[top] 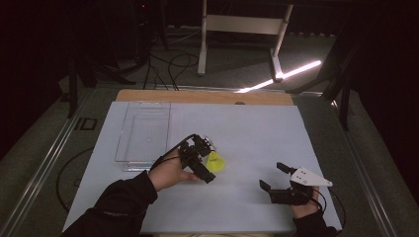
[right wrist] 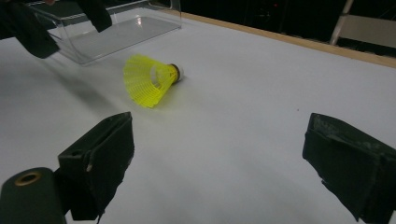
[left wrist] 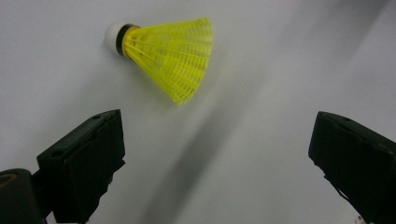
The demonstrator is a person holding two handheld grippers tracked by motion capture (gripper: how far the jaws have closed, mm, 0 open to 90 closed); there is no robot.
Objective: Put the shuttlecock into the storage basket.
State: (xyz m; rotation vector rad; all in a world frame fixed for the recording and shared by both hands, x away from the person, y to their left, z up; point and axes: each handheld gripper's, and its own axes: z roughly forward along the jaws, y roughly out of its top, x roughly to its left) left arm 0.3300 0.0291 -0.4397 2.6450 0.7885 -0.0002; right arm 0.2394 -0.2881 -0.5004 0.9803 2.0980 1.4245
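Your left gripper (top: 210, 163) hovers, jaws apart, just beside the yellow plastic shuttlecock with white cork tip (top: 216, 162), which lies on its side on the white table (top: 257, 128) near the clear plastic rectangular tray (top: 144, 133). Your right gripper (top: 274, 177), jaws apart, holds nothing, well apart.

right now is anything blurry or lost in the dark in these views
High view: the room beyond the white table is nearly black, with one bright light streak on the floor. Left gripper view: the yellow plastic shuttlecock smears at its skirt edge. Right gripper view: it looks sharper, throwing a soft shadow.
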